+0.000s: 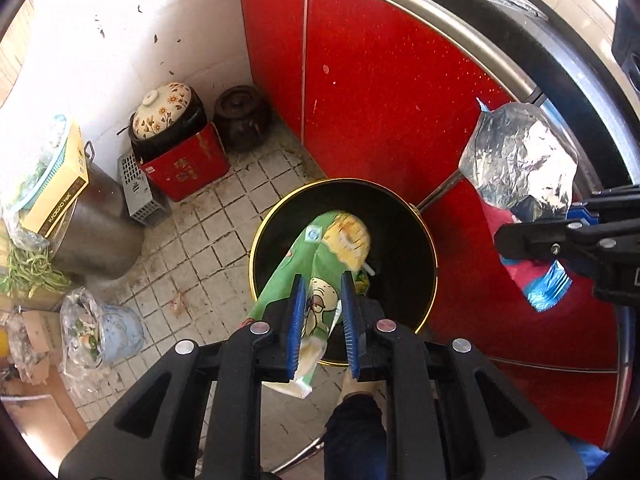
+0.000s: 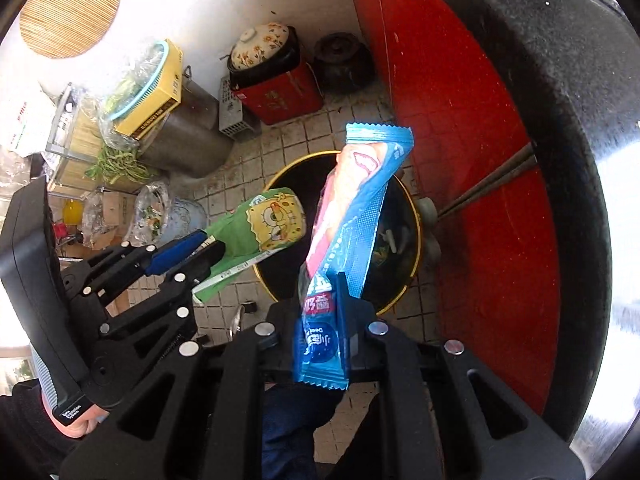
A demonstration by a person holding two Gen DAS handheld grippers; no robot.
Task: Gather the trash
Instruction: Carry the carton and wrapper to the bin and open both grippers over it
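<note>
Trash wrappers held above the round black gold-rimmed bin (image 1: 420, 240), ready to drop.
My left gripper (image 1: 324, 320) clamps a green cartoon-printed packet (image 1: 320, 264); my right gripper (image 2: 340, 320) clamps a blue-and-pink foil wrapper (image 2: 352, 216). Next, I judge, open both jaws.

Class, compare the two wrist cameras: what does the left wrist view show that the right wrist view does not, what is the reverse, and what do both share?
Only the left wrist view shows the silver foil inside of the blue wrapper. Only the right wrist view shows the round woven mat on the wall and the blue wrapper's printed front. Both share the black bin, the green cartoon wrapper shut in the left gripper, the right gripper, the floral-lidded pot and red cabinet.
</note>
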